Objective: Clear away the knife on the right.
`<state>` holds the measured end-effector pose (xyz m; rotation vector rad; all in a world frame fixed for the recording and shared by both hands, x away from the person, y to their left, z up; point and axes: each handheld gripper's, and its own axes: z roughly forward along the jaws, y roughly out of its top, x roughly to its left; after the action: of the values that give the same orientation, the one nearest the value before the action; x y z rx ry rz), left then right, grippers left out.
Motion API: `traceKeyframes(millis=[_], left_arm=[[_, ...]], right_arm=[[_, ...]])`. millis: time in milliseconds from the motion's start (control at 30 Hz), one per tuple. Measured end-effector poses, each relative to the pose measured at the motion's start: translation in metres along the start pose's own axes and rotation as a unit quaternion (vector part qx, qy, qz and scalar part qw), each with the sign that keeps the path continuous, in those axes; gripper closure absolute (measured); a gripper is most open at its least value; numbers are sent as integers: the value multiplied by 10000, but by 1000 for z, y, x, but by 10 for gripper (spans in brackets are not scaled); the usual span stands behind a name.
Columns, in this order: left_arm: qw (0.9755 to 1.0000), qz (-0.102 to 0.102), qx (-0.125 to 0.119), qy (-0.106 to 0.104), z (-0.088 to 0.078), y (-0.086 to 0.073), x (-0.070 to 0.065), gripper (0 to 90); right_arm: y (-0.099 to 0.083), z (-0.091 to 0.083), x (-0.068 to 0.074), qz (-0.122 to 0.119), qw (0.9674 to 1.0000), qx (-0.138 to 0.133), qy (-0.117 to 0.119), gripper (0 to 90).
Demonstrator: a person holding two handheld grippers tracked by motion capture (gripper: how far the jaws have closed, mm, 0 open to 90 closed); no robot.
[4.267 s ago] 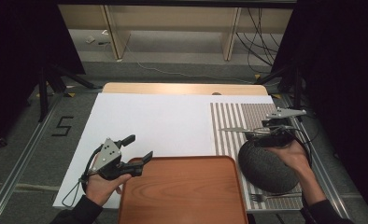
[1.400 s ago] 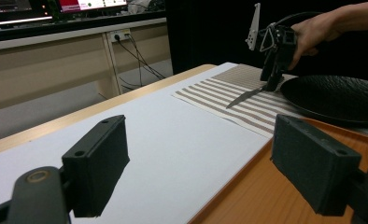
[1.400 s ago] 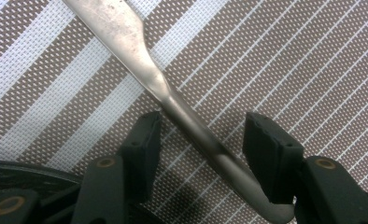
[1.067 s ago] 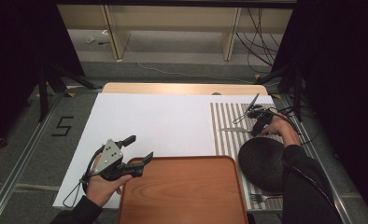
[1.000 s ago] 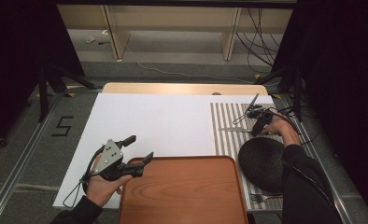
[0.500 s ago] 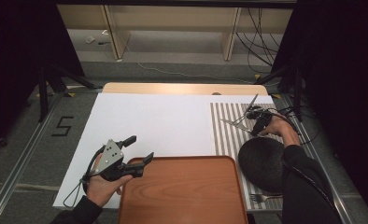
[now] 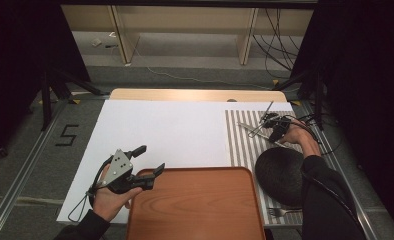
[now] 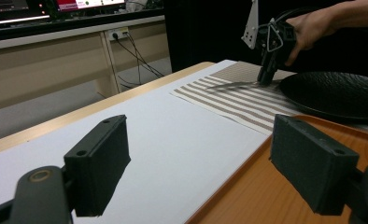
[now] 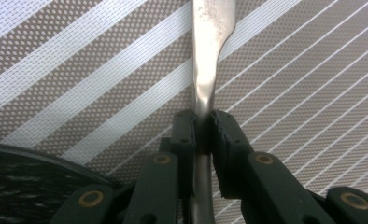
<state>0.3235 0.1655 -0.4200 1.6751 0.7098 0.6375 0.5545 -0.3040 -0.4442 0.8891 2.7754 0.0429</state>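
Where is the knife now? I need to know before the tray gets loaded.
The knife lies on the striped placemat at the table's far right, just beyond the black plate, its handle clamped in the right gripper.

Setting: a recording lab or test bench, not a home.
Enclosure: black curtains point(image 7: 15, 75) on both sides.
Frame: aluminium rails point(image 7: 20, 185) along the table edges.
Marking: taped numeral "5" point(image 7: 66, 135).
Equipment: loose cables point(image 7: 280, 45); monitors point(image 8: 46, 7) on a desk.
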Motion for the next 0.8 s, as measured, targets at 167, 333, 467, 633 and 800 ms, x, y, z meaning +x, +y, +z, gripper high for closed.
traceKeyframes(millis=[167,333,467,633,800], left_arm=[[10000,2,-2,0,0,0,0,193],[10000,1,-6,5,0,0,1,193],[10000,7,1,8,0,0,1,193],[10000,16,-2,26,0,0,0,193],[10000,21,0,33,0,0,1,193]], right_arm=[[4,-9,-2,-92,9996,-129,-240,802],[10,-23,-2,-205,9986,-262,-420,802],[15,-39,-1,-171,9978,-548,-338,801],[15,-57,8,351,9894,-1343,416,802],[11,-66,17,680,9774,-1807,863,802]])
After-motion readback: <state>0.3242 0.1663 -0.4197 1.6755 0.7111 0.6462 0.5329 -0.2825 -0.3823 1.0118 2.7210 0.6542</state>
